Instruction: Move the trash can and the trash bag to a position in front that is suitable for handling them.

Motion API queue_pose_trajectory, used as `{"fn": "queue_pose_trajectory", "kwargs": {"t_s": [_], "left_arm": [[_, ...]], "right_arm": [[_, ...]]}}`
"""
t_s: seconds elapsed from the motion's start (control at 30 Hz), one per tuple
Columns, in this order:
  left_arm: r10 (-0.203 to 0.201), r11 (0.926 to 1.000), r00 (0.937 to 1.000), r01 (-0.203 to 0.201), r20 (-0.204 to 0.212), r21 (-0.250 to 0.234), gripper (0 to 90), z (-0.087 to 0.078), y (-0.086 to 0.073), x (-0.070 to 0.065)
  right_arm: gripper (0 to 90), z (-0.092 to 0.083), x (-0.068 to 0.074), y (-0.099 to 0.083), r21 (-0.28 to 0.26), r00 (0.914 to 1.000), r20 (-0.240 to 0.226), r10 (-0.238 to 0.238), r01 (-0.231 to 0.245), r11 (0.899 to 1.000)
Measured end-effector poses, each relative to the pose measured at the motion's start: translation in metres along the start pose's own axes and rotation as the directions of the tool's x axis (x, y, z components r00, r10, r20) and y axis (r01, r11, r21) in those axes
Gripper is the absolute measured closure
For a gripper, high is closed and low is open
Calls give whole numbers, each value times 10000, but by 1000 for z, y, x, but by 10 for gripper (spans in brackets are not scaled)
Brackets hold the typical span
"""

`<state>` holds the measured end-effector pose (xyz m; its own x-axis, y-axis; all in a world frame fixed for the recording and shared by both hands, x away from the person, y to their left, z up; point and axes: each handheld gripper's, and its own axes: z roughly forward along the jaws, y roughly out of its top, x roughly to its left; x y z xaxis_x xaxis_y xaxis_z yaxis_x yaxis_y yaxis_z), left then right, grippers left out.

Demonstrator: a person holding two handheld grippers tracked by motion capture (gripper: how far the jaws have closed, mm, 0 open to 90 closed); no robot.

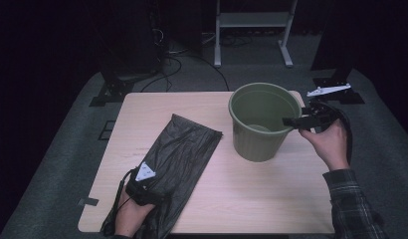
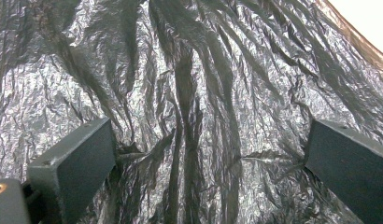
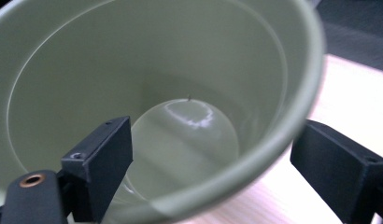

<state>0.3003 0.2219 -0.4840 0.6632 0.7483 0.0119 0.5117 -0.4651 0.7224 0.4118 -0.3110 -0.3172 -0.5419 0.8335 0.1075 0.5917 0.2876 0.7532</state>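
Pale wood table [image 1: 252, 194] — grey carpet [image 1: 57, 169], white stand [image 1: 252, 22] behind.

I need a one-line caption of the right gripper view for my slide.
Open hand-held gripper straddling the rim of an empty green bin, one jaw inside, one outside.
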Motion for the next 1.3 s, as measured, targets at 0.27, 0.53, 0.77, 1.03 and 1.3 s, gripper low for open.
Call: {"fn": "queue_pose_trajectory", "kwargs": {"t_s": [0.27, 0.53, 0.77, 1.03, 1.3], "left_arm": [[-2, 10000, 10000, 2, 1, -2, 8, 0, 0, 0], [14, 10000, 10000, -14, 2, 11, 8, 0, 0, 0], [14, 10000, 10000, -14, 10, 25, 8, 0, 0, 0], [6, 10000, 10000, -6, 13, 30, 8, 0, 0, 0], [8, 10000, 10000, -8, 10, 28, 8, 0, 0, 0]], "right_arm": [[133, 12, 14, 1, 359, 9985, -302, -452, 463, 9983], [133, 8, 22, -3, 238, 9961, -647, -592, 609, 9979], [133, 8, 38, -8, 185, 9882, -1206, -944, 973, 9951], [133, 7, 57, -12, 101, 9771, -1659, -1330, 1366, 9906], [133, 7, 81, -16, 58, 9587, -2227, -1768, 1827, 9832]]}}
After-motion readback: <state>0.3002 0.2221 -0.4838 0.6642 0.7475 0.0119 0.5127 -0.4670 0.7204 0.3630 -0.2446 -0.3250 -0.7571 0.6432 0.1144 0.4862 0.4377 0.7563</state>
